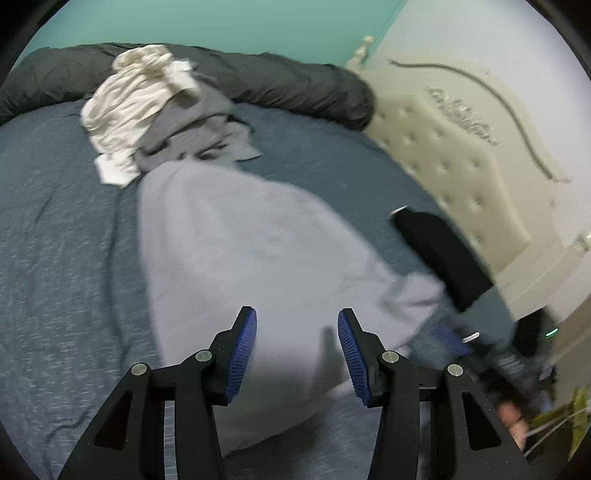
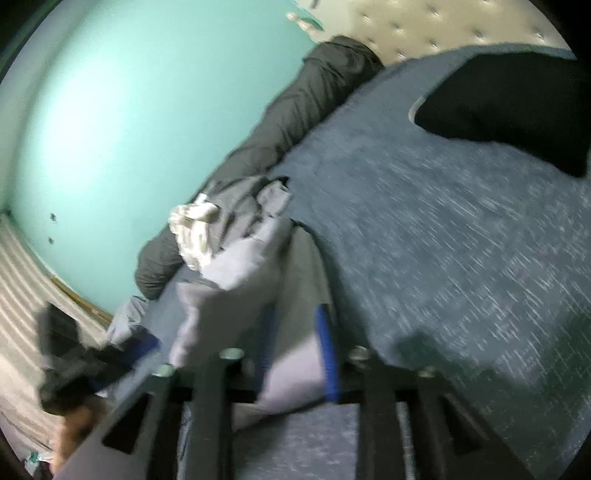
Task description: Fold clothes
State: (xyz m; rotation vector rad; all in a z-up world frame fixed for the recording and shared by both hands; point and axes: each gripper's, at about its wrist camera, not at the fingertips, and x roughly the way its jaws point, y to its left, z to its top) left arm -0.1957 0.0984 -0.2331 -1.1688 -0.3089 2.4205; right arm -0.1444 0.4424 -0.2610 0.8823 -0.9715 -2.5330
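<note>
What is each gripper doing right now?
Left gripper: open above the light grey garment, holding nothing.
Right gripper: grey fabric between its jaws; grip unclear.

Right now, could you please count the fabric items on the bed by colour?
Light grey garment: 1
Darker grey garment: 1
Cream garment: 1
Black item: 1
Dark quilt roll: 1
Total: 5

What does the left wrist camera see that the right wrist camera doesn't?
Only the left wrist view shows the headboard's carved top and a green light. Only the right wrist view shows the striped floor beside the bed. Both show the light grey garment, the cream cloth, the black item, the blue bedcover and the teal wall.
</note>
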